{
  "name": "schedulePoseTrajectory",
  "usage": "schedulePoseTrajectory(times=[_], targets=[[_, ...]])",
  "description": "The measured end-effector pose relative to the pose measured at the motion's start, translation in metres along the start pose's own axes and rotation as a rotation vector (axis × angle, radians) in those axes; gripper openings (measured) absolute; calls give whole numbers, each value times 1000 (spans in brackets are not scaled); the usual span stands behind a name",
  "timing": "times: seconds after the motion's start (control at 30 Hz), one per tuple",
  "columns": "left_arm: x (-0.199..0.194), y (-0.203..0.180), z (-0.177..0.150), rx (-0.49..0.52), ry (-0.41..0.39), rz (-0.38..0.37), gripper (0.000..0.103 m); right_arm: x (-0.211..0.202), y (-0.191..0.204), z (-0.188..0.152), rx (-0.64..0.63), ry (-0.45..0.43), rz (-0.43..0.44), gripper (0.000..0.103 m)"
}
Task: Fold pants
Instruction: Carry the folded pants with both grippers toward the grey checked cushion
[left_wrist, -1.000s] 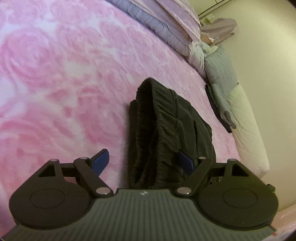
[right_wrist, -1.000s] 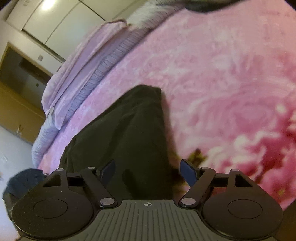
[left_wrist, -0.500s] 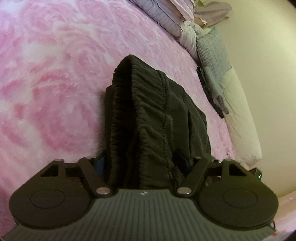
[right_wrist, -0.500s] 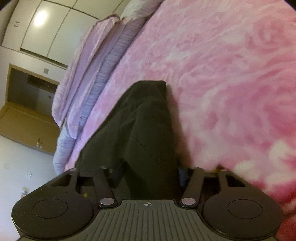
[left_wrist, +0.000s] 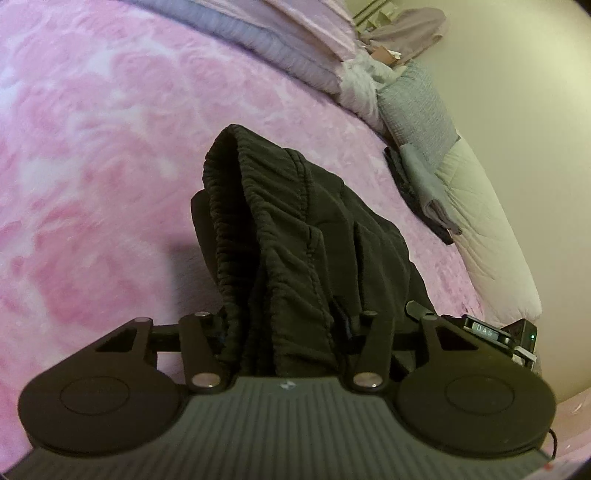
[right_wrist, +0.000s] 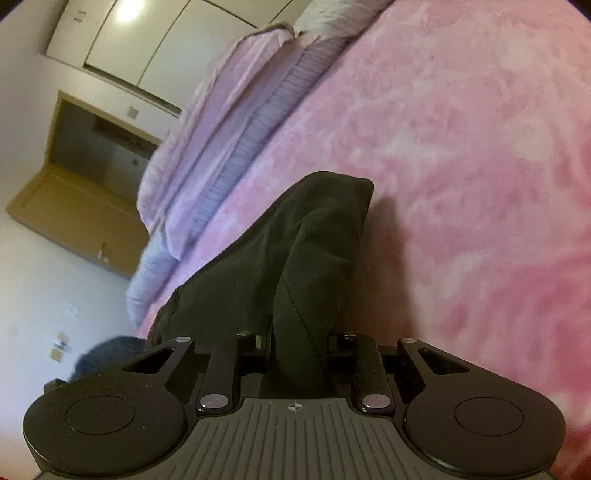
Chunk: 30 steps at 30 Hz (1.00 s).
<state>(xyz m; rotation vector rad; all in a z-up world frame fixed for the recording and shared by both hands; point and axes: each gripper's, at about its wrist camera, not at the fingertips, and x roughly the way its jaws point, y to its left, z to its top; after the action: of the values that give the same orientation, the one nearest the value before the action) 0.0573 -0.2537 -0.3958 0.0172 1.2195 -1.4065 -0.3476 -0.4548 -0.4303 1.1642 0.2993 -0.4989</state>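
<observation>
Your black pants (left_wrist: 295, 229) sit mid-frame on the pink blanket (left_wrist: 92, 147), bunched. Risk: layers slip out if you lift before grip sets, esp. thick waistband. Left gripper (left_wrist: 284, 332) closing on waistband; right gripper (right_wrist: 299, 354) closing on a fabric fold. Both tilt downward.

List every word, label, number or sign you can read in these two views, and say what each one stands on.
"DAS": pale letters on a small strip on the black device that shows at the right edge of the left wrist view, past the dark folded pants.
A small round cross-hair mark, no letters, on the ribbed grey body of the right gripper.
A similar small mark on the left gripper's ribbed body, too small to read.
</observation>
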Motion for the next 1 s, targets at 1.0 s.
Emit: schedulePoseTrajectory(times=[1.0], targets=[[330, -426, 213, 18, 102, -177, 45, -234, -65, 449, -13, -162, -244, 19]])
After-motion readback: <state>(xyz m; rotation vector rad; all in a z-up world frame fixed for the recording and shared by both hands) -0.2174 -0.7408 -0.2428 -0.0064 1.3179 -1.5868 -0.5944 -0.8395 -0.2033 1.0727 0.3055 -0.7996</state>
